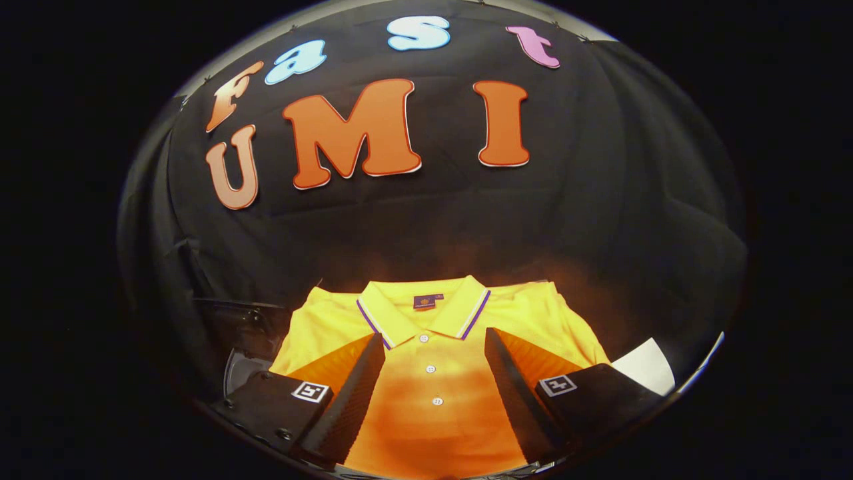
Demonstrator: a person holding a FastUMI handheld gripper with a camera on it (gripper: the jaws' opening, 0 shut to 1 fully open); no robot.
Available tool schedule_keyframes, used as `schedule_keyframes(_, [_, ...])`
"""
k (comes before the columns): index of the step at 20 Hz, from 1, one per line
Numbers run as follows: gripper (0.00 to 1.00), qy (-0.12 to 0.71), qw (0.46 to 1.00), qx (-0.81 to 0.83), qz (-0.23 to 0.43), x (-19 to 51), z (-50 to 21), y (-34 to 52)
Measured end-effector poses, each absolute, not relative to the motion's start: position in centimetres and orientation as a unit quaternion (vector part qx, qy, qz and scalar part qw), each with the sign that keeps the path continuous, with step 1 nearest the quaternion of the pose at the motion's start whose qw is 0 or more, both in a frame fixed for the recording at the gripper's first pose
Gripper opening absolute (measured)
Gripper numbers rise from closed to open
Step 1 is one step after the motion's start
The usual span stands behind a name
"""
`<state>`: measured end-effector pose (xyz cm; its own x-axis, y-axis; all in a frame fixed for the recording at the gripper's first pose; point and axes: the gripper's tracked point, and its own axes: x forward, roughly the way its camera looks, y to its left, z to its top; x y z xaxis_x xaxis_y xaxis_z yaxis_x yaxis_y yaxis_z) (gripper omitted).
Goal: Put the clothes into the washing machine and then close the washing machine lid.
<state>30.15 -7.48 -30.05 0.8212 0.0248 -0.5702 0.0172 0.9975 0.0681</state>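
A yellow polo shirt (433,373) is seen laid flat beneath and ahead of the gripper (433,347) — its 2 fingers (353,393) held wide apart, clamped on nothing, the button placket between them, the collar just beyond.

polo shirt (433,373): yellow matt knit cloth | gripper (433,347) fingers (356,393): black, ribbed, matt pads

The shirt (426,373) lies flat under the spread fingers (356,393), collar (423,313) beyond them; perhaps the washing machine (243,333) sits left.
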Motion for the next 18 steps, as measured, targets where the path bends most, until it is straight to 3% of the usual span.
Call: schedule_keyframes(18, [0.99,0.451,0.893,0.012,-0.001,30.3,-36.7,-7.6])
